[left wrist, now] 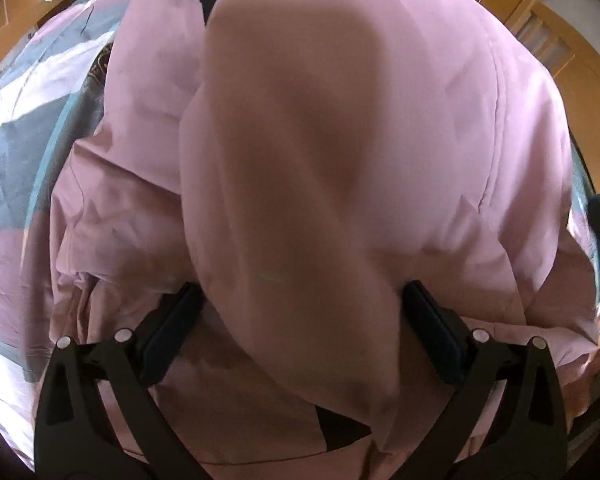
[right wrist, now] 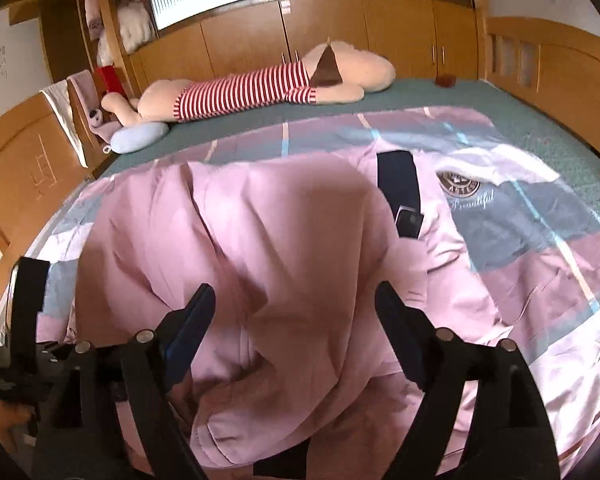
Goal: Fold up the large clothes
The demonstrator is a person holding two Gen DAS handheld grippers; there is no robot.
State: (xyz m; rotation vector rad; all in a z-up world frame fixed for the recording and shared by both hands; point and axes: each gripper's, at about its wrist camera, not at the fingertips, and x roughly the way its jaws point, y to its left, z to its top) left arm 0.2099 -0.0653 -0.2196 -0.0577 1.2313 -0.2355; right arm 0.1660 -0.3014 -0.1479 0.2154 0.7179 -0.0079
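Observation:
A large pink garment [left wrist: 440,152] with dark trim patches lies bunched on the bed and fills the left wrist view. It also shows in the right wrist view [right wrist: 172,220]. My left gripper [left wrist: 302,292] has its jaws wide apart, with a raised fold of the pink cloth between them. My right gripper [right wrist: 294,296] is also wide open over a hump of the same garment. Neither gripper pinches the cloth. In the right wrist view the left gripper's black frame [right wrist: 28,300] shows at the far left.
The bed carries a pink, grey and white patterned quilt [right wrist: 540,248] over a green sheet [right wrist: 440,96]. A big plush toy in a red-striped shirt [right wrist: 252,88] and a blue pillow [right wrist: 138,138] lie at the far side. Wooden cabinets [right wrist: 340,28] surround the bed.

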